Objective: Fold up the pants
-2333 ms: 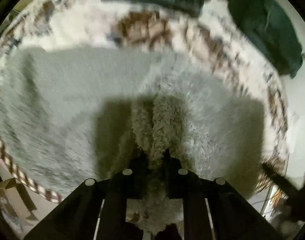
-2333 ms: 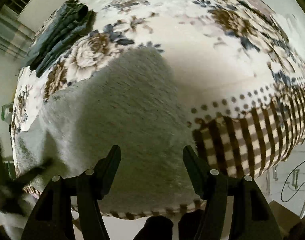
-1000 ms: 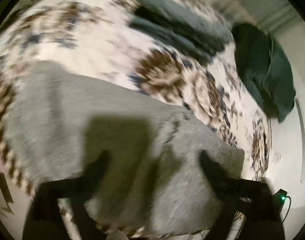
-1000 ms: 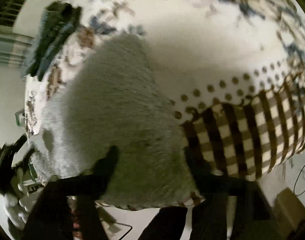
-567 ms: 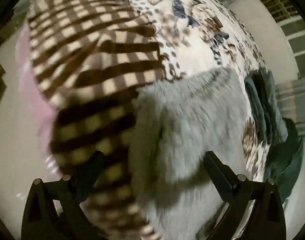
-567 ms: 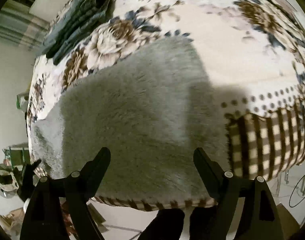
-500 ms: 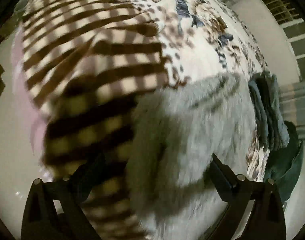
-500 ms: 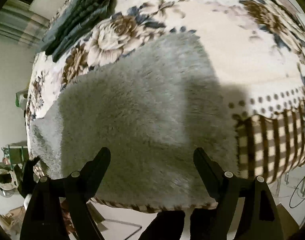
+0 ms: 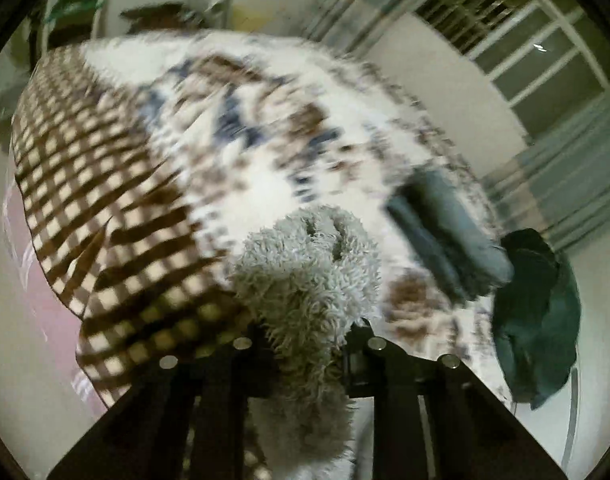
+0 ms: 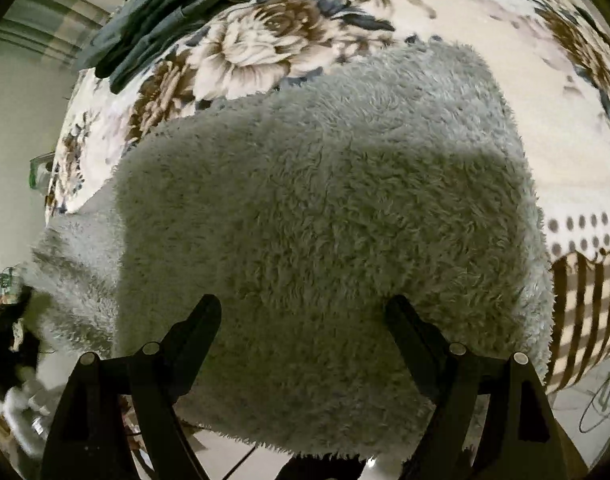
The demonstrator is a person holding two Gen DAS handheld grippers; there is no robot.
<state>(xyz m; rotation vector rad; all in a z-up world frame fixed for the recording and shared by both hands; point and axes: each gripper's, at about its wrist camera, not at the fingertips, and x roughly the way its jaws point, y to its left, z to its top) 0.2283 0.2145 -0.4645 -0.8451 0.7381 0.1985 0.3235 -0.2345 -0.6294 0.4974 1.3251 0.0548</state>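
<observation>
Left gripper, lower centre: jaws closed on a bunched edge of the grey fleece pants. Right gripper, lower centre: jaws wide apart, empty, above the pants, which lie flat on the floral bed cover. Judged stage: partly folded, with another fold being gathered and laying and smoothing remaining.

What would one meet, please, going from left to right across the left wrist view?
Brown checked blanket border → fluffy grey pants, pinched in the left gripper → folded blue-grey clothes → dark green garment.
</observation>
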